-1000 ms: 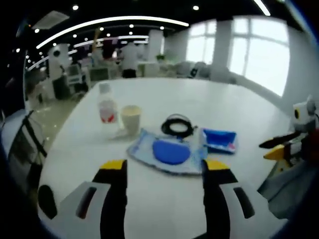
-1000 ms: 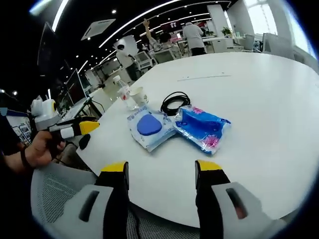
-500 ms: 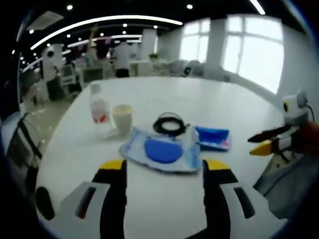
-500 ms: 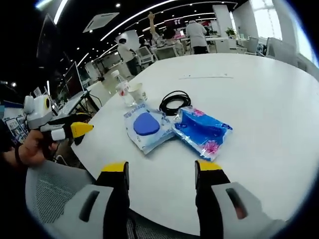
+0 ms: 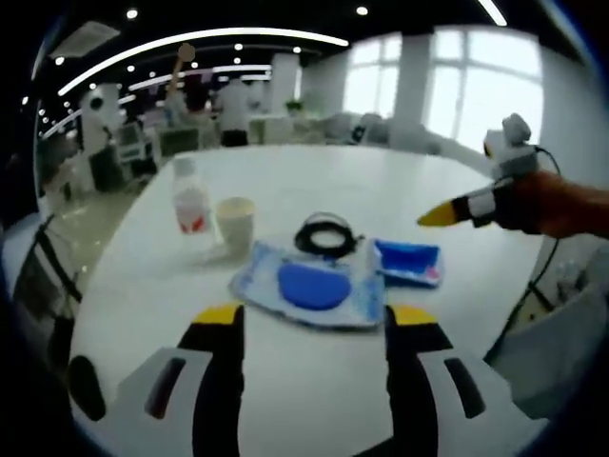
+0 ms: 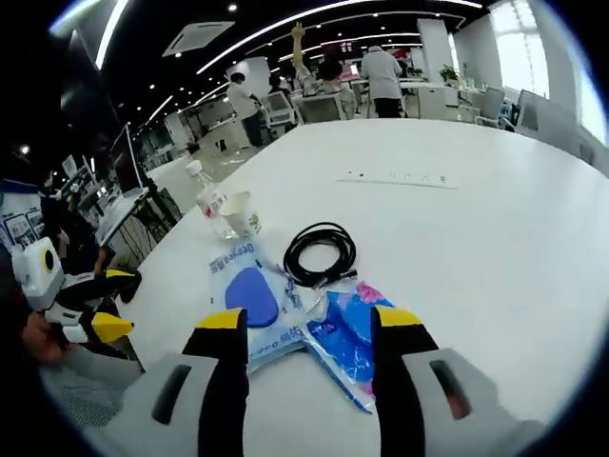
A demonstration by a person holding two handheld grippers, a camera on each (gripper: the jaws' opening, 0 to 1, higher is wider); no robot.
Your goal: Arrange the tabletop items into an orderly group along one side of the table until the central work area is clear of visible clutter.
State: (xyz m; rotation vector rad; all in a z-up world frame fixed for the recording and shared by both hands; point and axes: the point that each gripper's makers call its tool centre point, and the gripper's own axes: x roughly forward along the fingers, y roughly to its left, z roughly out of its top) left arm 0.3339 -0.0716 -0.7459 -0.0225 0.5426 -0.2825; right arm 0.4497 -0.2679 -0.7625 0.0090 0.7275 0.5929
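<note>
— Clutter sits in one bunch near the worktop [image 6: 495, 238] edge close to us; we see a water bottle [image 5: 191, 206], a paper cup [image 5: 235, 222], a black cable coil [image 6: 319, 252], a pale pack with a blue oval [image 5: 311, 288] and a blue packet [image 6: 344, 338]; bottle and cup stand just beside each other.

— Are our fingers holding anything?

— No; the left gripper [image 5: 314, 328] has its fingers spread with nothing between them; the right gripper [image 6: 303, 328] is the same, spread wide over the two packs.

— What could go wrong, we think?

— Bottle and cup stand tall; if we push the flat packs toward them, we could knock them over; the cup may spill. The cable touches the packs, so pulling a pack could drag it along. Everything lies near the edge; a hard push could send a pack off the worktop.
</note>
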